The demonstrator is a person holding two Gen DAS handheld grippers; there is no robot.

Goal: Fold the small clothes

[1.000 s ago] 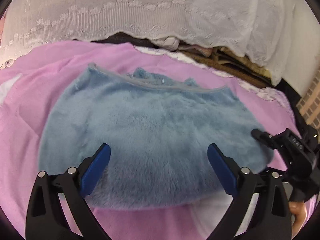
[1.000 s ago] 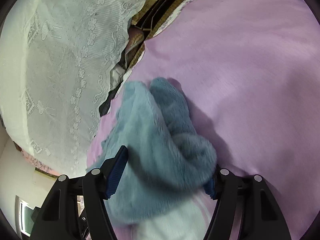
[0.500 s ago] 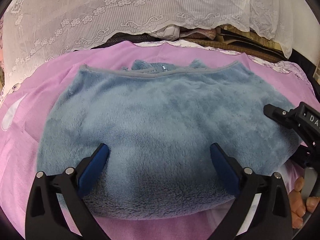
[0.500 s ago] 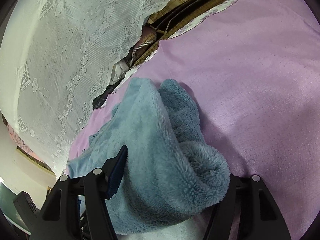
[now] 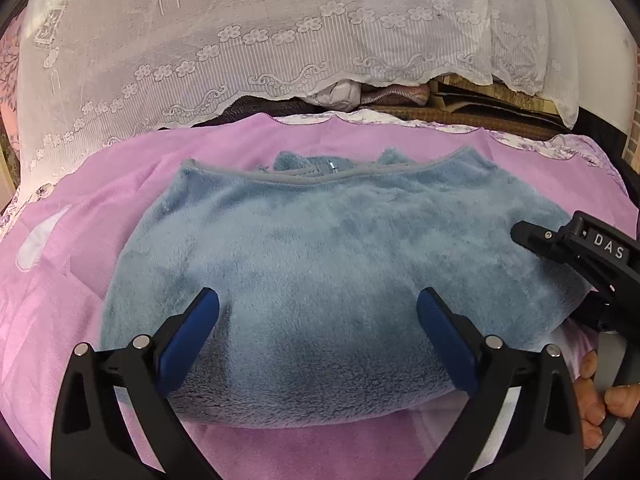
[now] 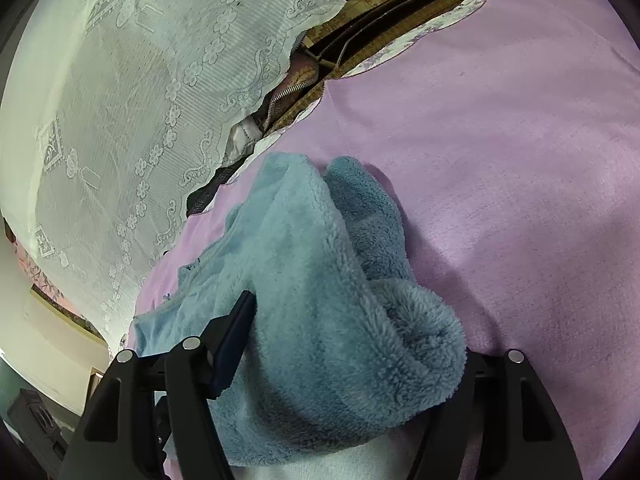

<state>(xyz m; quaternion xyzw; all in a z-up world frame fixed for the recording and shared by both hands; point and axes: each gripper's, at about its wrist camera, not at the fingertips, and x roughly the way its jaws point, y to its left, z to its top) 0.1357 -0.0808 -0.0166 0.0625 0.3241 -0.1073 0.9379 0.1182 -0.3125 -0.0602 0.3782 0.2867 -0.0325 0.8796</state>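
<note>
A fluffy blue fleece garment [image 5: 328,264] lies folded on a pink blanket [image 5: 120,168], its grey-trimmed edge at the far side. My left gripper [image 5: 318,316] is open, its blue pads spread wide over the near part of the garment. My right gripper [image 6: 352,344] is open, and the thick folded right end of the garment [image 6: 340,320] bulges between its fingers; its right pad is hidden behind the fleece. The right gripper also shows in the left wrist view [image 5: 576,248] at the garment's right edge, with the person's fingers below it.
A white lace curtain [image 5: 280,40] hangs behind the blanket's far edge. Under it lie dark and brown bundled items [image 5: 400,96]. A white patch [image 5: 36,244] marks the blanket at the left. Bare pink blanket [image 6: 500,140] stretches right of the garment.
The left wrist view has swung so the garment lies more centred and squarer. The right gripper has pushed further along the garment's folded end, and its right pad is now covered.
</note>
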